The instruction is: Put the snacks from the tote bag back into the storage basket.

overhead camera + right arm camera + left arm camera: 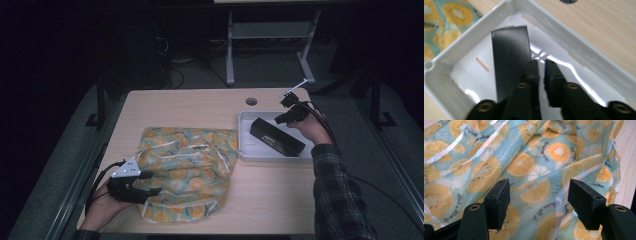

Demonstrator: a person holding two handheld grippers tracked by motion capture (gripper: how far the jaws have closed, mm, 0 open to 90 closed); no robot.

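Altogether one black box (276, 137), one white tray (243, 135), one fruit-print bag (192, 172).

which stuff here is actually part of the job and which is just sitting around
In the job:
fruit-print bag, under the open left gripper
black box in the white tray
right gripper, shut, empty, above the box

Lying about:
table hole
metal stand behind the table

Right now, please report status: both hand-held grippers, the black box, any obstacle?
Left hand-held gripper open over fruit-print bag. Right hand-held gripper shut, empty, above white tray. Black box lies in tray. No obstacle seen.
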